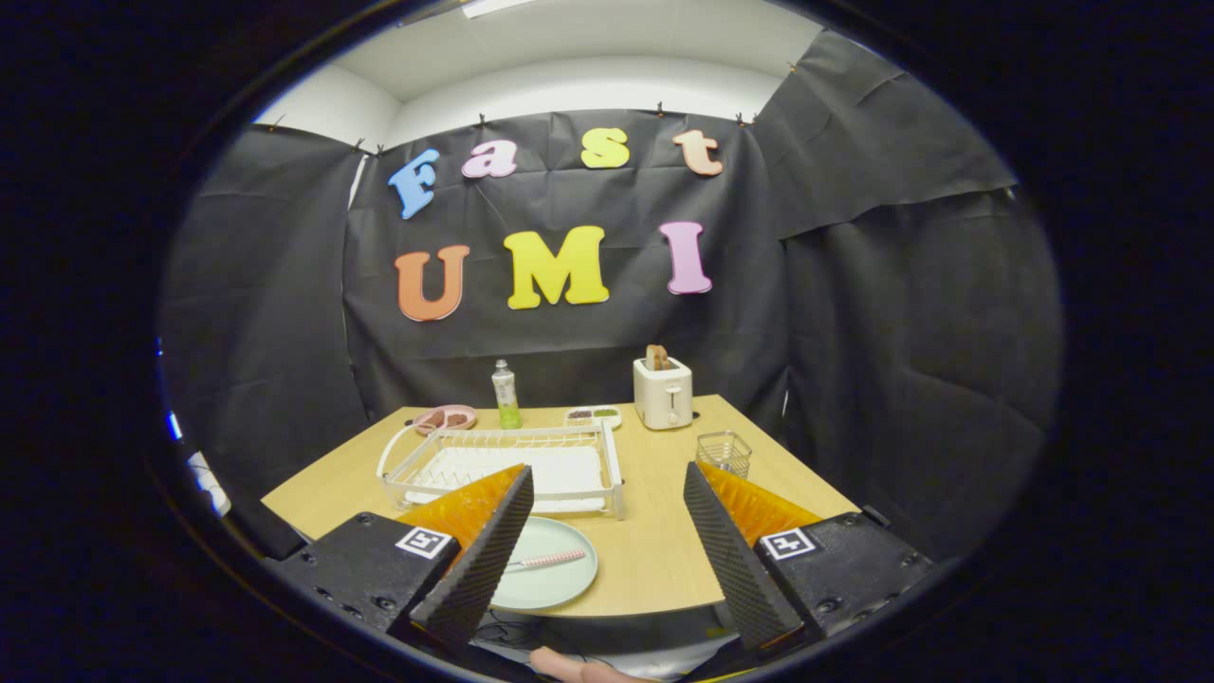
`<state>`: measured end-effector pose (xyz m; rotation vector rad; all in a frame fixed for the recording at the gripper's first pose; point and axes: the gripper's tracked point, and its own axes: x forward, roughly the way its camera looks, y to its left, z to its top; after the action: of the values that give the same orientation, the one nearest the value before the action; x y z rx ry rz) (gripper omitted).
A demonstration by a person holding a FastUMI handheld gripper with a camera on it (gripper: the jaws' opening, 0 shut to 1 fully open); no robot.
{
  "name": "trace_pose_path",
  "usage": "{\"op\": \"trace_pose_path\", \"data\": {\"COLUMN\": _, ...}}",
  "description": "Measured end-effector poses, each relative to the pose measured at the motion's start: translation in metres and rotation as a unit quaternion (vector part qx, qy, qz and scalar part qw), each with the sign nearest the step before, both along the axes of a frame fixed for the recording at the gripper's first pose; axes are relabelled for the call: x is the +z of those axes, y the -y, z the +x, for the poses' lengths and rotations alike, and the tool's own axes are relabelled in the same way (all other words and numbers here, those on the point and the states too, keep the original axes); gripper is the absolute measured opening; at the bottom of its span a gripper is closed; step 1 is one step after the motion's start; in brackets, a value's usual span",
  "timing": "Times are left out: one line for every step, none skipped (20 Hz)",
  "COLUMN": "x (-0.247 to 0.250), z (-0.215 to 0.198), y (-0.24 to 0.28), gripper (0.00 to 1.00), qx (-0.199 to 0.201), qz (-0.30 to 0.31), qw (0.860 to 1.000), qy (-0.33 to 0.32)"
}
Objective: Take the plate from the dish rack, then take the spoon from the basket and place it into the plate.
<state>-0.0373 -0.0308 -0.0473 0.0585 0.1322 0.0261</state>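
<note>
Hovering above the near edge of the wooden table (654, 560), with the gripper (607, 493) held wide open, its fingers (479, 560) spread far apart and pinching nothing. Lying flat on the table between the fingers, toward 8 o'clock from the fingertips' midpoint, the pale green plate (555, 579), partly covered by the left finger. Resting inside the plate, the spoon (545, 560), its pink speckled handle pointing toward 3 o'clock and its other end hidden behind the left finger. Sitting just beyond the plate at 12 o'clock of it, the white dish rack (512, 465), carrying no plate in its slots, its near right corner close to the plate's rim. Standing at 3 o'clock of the rack and well apart from it, the small clear wire basket (724, 452), just past the right fingertip; cannot tell whether anything is lying in it. Lining the far side of the table: a pink dish (446, 418) with brownish pieces at 11 o'clock of the rack, an upright bottle (505, 395) with green liquid at 12 o'clock, a small white tray (593, 415) of dark and green bits beside it, and a cream toaster (663, 391) with a slice of bread poking up at 1 o'clock.
</note>
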Motion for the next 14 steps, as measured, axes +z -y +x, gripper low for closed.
{"op": "trace_pose_path", "data": {"x": 0.0011, "z": -0.0011, "y": 0.0000, "gripper": 1.00, "qx": 0.000, "qz": -0.003, "qw": 1.000, "qy": 0.002}}
{"op": "trace_pose_path", "data": {"x": 0.0017, "z": -0.0030, "y": -0.0006, "gripper": 1.00, "qx": 0.001, "qz": -0.005, "qw": 1.000, "qy": 0.005}}
{"op": "trace_pose_path", "data": {"x": 0.0035, "z": -0.0044, "y": -0.0017, "gripper": 1.00, "qx": 0.002, "qz": -0.005, "qw": 1.000, "qy": 0.007}}
{"op": "trace_pose_path", "data": {"x": 0.0031, "z": -0.0054, "y": -0.0023, "gripper": 1.00, "qx": 0.004, "qz": -0.004, "qw": 1.000, "qy": 0.007}}
{"op": "trace_pose_path", "data": {"x": 0.0029, "z": -0.0066, "y": -0.0035, "gripper": 1.00, "qx": 0.006, "qz": -0.002, "qw": 1.000, "qy": 0.007}}
{"op": "trace_pose_path", "data": {"x": 0.0016, "z": -0.0065, "y": -0.0042, "gripper": 1.00, "qx": 0.008, "qz": -0.001, "qw": 1.000, "qy": 0.006}}
{"op": "trace_pose_path", "data": {"x": 0.0016, "z": -0.0068, "y": -0.0049, "gripper": 1.00, "qx": 0.010, "qz": -0.001, "qw": 1.000, "qy": 0.005}}
{"op": "trace_pose_path", "data": {"x": 0.0014, "z": -0.0070, "y": -0.0050, "gripper": 1.00, "qx": 0.011, "qz": 0.000, "qw": 1.000, "qy": 0.005}}
{"op": "trace_pose_path", "data": {"x": 0.0018, "z": -0.0068, "y": -0.0050, "gripper": 1.00, "qx": 0.011, "qz": -0.001, "qw": 1.000, "qy": 0.006}}
{"op": "trace_pose_path", "data": {"x": 0.0010, "z": -0.0082, "y": -0.0047, "gripper": 1.00, "qx": 0.011, "qz": -0.001, "qw": 1.000, "qy": 0.007}}
{"op": "trace_pose_path", "data": {"x": 0.0008, "z": -0.0089, "y": -0.0050, "gripper": 1.00, "qx": 0.012, "qz": -0.003, "qw": 1.000, "qy": 0.008}}
{"op": "trace_pose_path", "data": {"x": 0.0006, "z": -0.0088, "y": -0.0049, "gripper": 1.00, "qx": 0.012, "qz": -0.002, "qw": 1.000, "qy": 0.007}}
{"op": "trace_pose_path", "data": {"x": 0.0003, "z": -0.0093, "y": -0.0055, "gripper": 1.00, "qx": 0.013, "qz": 0.000, "qw": 1.000, "qy": 0.007}}
{"op": "trace_pose_path", "data": {"x": -0.0004, "z": -0.0099, "y": -0.0069, "gripper": 1.00, "qx": 0.016, "qz": 0.000, "qw": 1.000, "qy": 0.007}}
